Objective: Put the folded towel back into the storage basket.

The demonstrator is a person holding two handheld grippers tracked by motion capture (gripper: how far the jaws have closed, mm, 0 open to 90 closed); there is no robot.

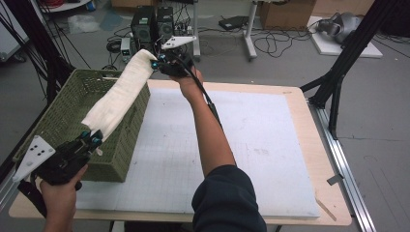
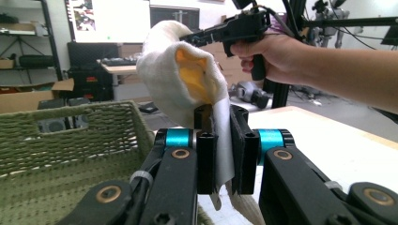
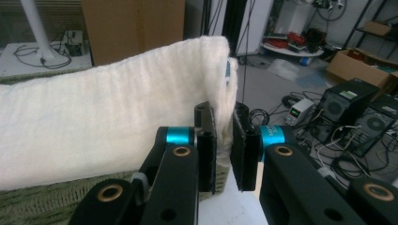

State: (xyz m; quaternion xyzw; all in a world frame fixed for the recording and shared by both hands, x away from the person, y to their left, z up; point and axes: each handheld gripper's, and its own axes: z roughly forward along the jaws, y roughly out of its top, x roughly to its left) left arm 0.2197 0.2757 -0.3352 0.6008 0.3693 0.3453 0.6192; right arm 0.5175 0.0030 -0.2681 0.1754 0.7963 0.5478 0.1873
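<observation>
The cream cloth (image 1: 121,92) is held stretched in the air between the two tools, above the right-hand wall of the green woven basket (image 1: 63,116), which stands on the tabletop (image 1: 251,145) toward nine o'clock in the high view. One end of the cloth is clamped by the left tool (image 1: 92,139) at about eight o'clock in that view, and the other end is clamped by the right tool (image 1: 157,62), which is raised past the far edge of the tabletop toward twelve o'clock. In the high view the cloth is seen as one long folded band that slopes up from the near end to the far end, while the grip of each tool is too small there to be judged. The left gripper view supplies what is missing: a thin edge of the cloth (image 2: 187,79) is pinched between the closed jaws of the left tool (image 2: 220,154), a yellow inner layer is exposed inside the fold, and the right tool (image 2: 197,36) is shown farther off with the person's hand (image 2: 272,54) around its handle. In the right gripper view, the folded end of the cloth (image 3: 108,126) is seen gripped between the jaws of the right tool (image 3: 224,152), with the rim of the basket (image 3: 47,194) below the cloth.
</observation>
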